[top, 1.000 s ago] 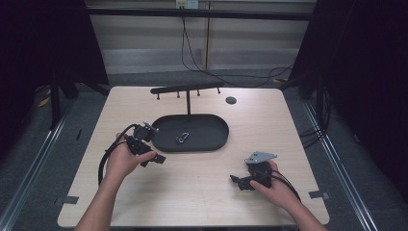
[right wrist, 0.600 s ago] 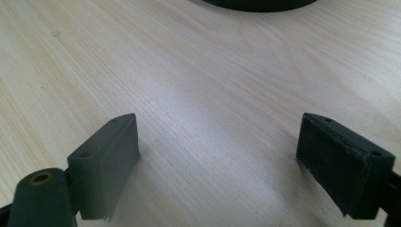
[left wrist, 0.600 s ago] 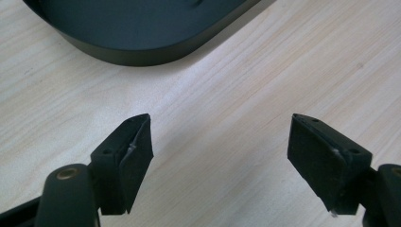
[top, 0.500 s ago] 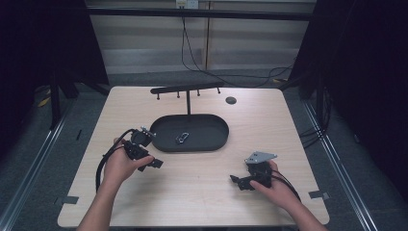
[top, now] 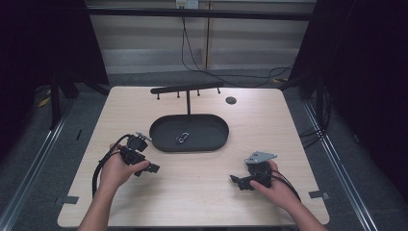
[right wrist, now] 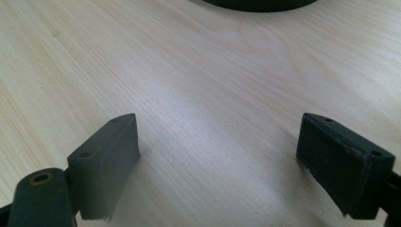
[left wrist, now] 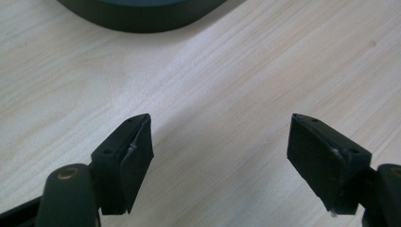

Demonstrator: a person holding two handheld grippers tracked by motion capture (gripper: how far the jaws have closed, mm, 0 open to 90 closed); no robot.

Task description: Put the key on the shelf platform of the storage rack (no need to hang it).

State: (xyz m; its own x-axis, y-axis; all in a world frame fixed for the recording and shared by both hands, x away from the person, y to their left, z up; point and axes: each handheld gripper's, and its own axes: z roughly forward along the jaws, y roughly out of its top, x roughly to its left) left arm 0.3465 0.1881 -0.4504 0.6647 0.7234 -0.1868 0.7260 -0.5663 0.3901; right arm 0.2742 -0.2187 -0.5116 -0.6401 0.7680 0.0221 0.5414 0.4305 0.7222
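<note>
Hands first: my left hand and right hand rest near the front edge of the pale wooden surface, each holding a set of tongs. My left tongs sit toward the left side, jaws spread wide with nothing between them (the left gripper view shows bare wood grain in the gap). My right tongs lie well apart from them on the right, also spread wide and empty, with a grey three-cornered plate on top. Beyond both, at the middle of the surface, sits a dark oval tray, and inside it lies a small metal clip. A thin post rises from the tray's far side to a black bar with pegs. Farther right, near the back edge, is a small dark round disc.
</note>
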